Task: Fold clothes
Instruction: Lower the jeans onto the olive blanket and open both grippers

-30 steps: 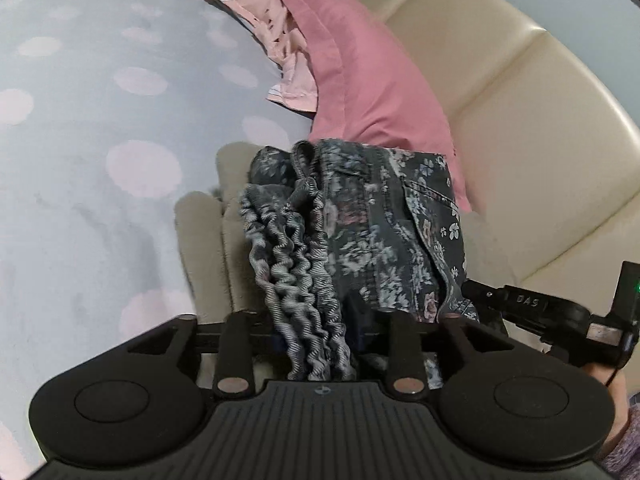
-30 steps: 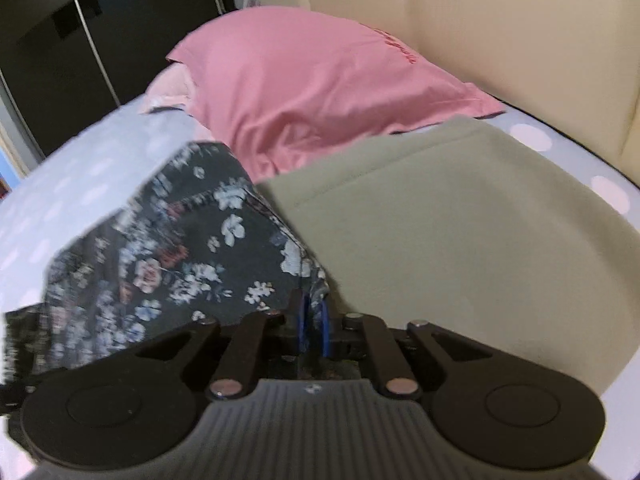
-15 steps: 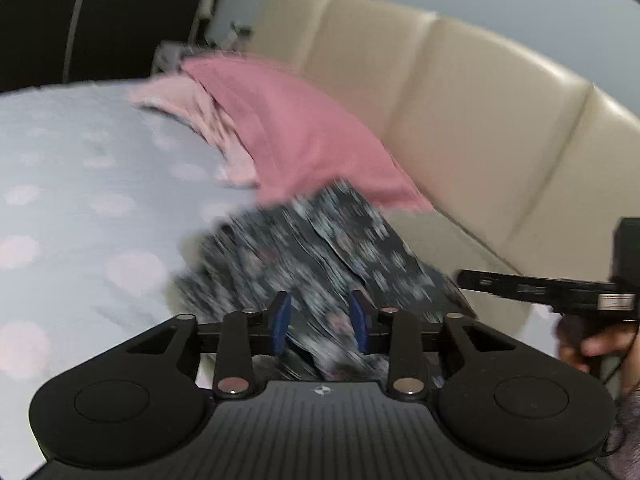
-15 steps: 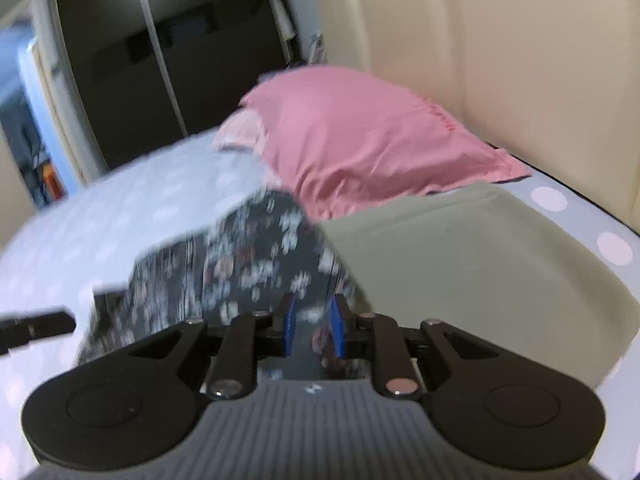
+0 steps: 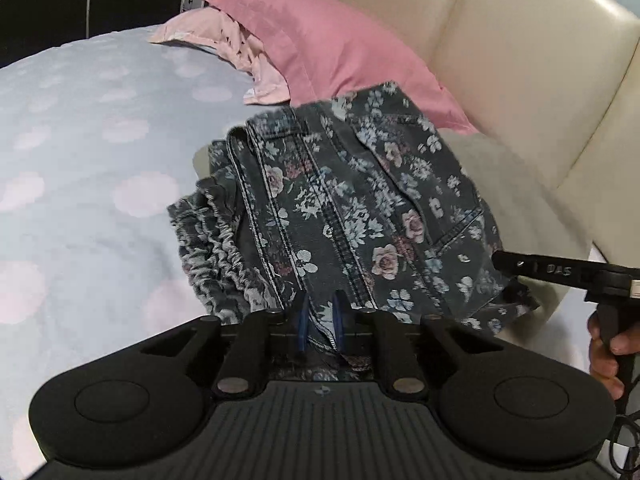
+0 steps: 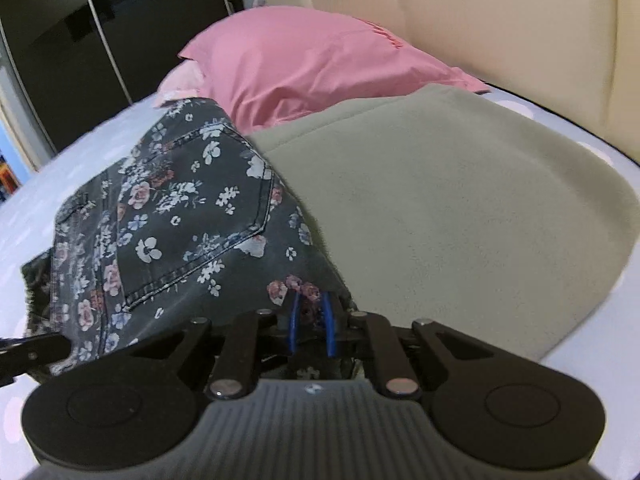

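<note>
A dark floral denim garment [image 5: 360, 216] lies on the bed, partly on top of an olive fleece garment [image 6: 460, 208]. My left gripper [image 5: 320, 322] is at its near edge, beside the ruched elastic waistband [image 5: 212, 256]. Its jaws are closing, and a stitched seam of the denim fills the gap between the blue pads [image 5: 302, 320]. My right gripper [image 6: 310, 322] is at the other near corner by the back pocket [image 6: 200, 216]. Its jaws are closing too, with floral cloth bunched between the pads. In the left wrist view the right gripper [image 5: 560, 272] shows at the garment's right edge, held by a hand [image 5: 608, 356].
A pink pillow [image 5: 332, 56] and a paler pink cloth [image 5: 224, 36] lie behind the garments against a cream padded headboard [image 5: 520, 64]. The bed cover [image 5: 88, 152] is pale blue with pink dots. Dark wardrobe doors [image 6: 80, 32] stand beyond the bed.
The left jaws stood wide around the ruched waistband and have narrowed onto the denim seam. The left view has rolled and shifted. The garment now lies stretched wider between the two grippers.
</note>
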Demonstrator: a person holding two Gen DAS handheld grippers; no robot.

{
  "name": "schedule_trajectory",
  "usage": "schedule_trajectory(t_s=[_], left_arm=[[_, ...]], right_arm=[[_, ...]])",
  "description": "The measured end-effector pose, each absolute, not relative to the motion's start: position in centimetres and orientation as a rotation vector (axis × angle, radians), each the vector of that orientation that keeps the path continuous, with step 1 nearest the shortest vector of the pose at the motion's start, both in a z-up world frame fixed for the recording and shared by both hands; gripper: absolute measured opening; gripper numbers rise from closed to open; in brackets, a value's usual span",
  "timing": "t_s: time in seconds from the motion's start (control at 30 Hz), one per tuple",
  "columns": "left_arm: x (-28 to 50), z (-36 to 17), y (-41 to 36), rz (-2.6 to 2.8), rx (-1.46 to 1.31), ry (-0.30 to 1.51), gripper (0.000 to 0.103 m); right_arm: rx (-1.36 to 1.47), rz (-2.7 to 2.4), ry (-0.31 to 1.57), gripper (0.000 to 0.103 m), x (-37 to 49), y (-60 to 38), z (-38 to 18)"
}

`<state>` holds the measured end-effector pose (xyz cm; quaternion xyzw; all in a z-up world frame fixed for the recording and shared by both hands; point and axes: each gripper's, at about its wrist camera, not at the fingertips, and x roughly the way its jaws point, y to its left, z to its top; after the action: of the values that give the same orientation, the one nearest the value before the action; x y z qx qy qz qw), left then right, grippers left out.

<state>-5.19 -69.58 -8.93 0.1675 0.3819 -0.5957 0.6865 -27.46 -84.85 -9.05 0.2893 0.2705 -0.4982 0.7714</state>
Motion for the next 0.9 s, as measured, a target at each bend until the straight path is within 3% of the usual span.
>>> schedule_trajectory(t_s=[0.2,0.6,0.77,0.9], left_arm=[[-6.0,-5.6,-65.3,-1.367,0.422,0.797,0.016],[-9.3,3.6,-55.1,-1.437,0.388,0.662,0.017],[-10.4,8.1,-50.0,-1.440,0.356,0.586,0.027],[-11.1,9.9,-46.2,-1.445,0.352,0.563,0.046]], right_arm=[[0.594,-1.120,0.615,0.024,-28.0,-82.0,-6.1],[0.529,-1.054,0.539,0.028,-29.2,-70.6,4.4],[0.506,-1.023,0.527,0.030,-29.1,-64.4,8.0],[0.501,-1.024,0.496,0.034,-29.6,-59.2,10.3]])
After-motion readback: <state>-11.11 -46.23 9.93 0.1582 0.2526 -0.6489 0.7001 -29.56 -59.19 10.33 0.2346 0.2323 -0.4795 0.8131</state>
